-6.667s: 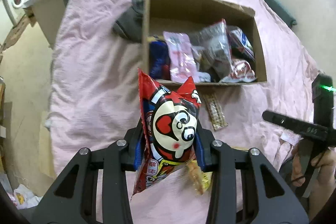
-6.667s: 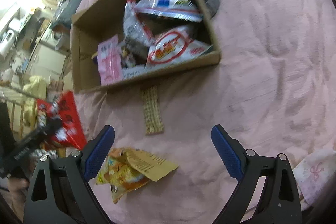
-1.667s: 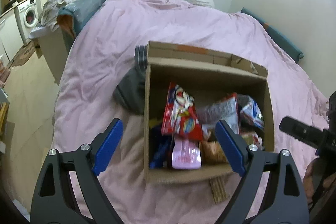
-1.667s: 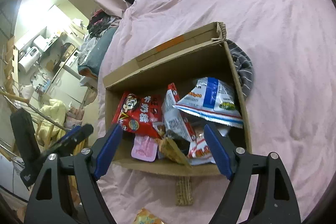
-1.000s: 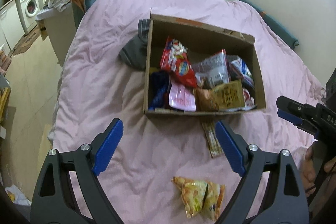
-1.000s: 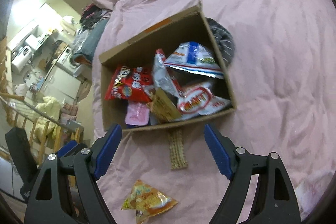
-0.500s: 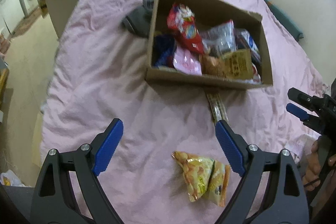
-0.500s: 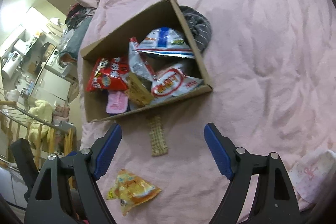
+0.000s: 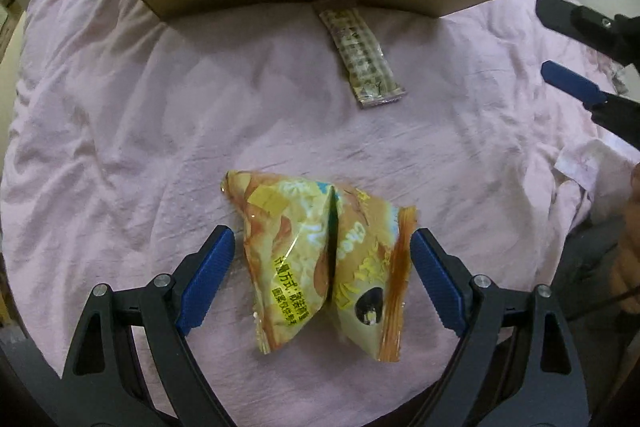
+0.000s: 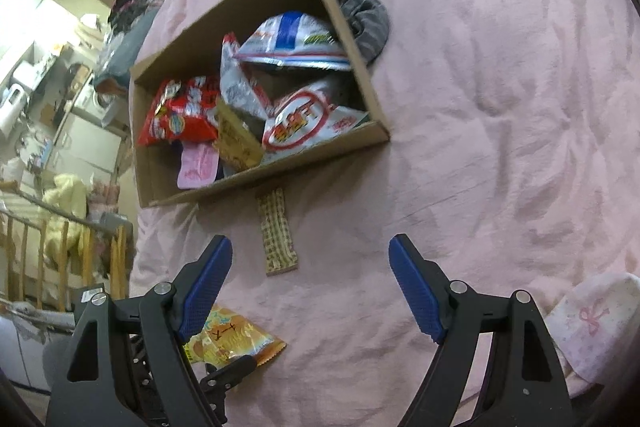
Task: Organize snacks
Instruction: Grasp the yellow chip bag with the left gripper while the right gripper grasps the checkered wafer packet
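Straddling the yellow snack bag [image 9: 320, 259] on the pink bed [image 9: 120, 131] with my left gripper [image 9: 320, 271], jaws wide, not touching. Right gripper [image 10: 310, 279] also open, empty, over the wafer pack [image 10: 276, 235] beside the cardboard box [image 10: 260, 179].

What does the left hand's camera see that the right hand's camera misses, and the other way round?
Only the left wrist view shows the whole yellow snack bag lying between the open left gripper, untouched by its pads. Only the right wrist view shows the red bag, the grey cloth behind the box and the room beyond the bed. Both show the cardboard box, the checked snack bar and the pink bedspread.
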`<state>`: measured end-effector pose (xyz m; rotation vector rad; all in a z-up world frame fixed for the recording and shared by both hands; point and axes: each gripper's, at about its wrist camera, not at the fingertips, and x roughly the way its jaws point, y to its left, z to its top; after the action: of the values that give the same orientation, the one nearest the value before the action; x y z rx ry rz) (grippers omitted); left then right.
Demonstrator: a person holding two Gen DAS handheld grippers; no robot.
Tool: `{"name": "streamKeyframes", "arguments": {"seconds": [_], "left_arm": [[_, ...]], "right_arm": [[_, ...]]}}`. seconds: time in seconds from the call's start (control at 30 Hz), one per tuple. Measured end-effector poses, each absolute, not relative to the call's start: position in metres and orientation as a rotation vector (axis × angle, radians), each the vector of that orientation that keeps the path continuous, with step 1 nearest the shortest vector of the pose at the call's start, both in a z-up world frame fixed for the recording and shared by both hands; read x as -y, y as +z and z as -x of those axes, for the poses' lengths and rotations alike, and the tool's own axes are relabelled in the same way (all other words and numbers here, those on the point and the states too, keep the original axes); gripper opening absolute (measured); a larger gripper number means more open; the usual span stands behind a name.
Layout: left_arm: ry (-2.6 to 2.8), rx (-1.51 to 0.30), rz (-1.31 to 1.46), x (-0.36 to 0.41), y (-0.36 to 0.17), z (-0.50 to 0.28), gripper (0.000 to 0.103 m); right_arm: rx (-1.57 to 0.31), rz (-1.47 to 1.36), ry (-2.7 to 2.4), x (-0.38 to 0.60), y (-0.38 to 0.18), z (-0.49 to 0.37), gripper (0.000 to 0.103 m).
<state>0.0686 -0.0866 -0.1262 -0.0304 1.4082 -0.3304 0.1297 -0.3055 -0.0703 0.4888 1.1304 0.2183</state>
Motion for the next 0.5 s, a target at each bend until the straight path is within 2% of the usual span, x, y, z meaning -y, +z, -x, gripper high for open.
{"name": "streamKeyframes", "arguments": {"seconds": [0.07, 0.13, 0.2, 0.23, 0.3, 0.33, 0.5], "left_arm": [[-0.327, -1.404, 0.038, 0.085, -0.125, -0.069, 0.085], [-0.325, -1.406, 0.042, 0.08, -0.126, -0.07, 0.073], [-0.329, -1.417, 0.069, 0.075, -0.125, -0.072, 0.071], [-0.328, -1.41, 0.079, 0.074, -0.124, -0.073, 0.064], [-0.334, -1.407, 0.07, 0.072, -0.121, -0.073, 0.059], [-0.339, -1.402, 0.068, 0.071, -0.12, -0.072, 0.053], [-0.303, -1.356, 0.07, 0.059, -0.107, -0.076, 0.046]], "right_arm": [[-1.142, -0.47, 0.223, 0.298, -0.073, -0.134, 0.083], [-1.158, -0.455, 0.226, 0.289, -0.076, -0.139, 0.083], [-1.174, -0.446, 0.231, 0.279, -0.08, -0.146, 0.083], [-1.183, -0.44, 0.235, 0.272, -0.081, -0.15, 0.083], [-1.187, -0.435, 0.245, 0.263, -0.081, -0.155, 0.083], [-1.188, -0.423, 0.248, 0.257, -0.081, -0.158, 0.083], [-1.219, -0.336, 0.236, 0.238, -0.09, -0.172, 0.083]]}}
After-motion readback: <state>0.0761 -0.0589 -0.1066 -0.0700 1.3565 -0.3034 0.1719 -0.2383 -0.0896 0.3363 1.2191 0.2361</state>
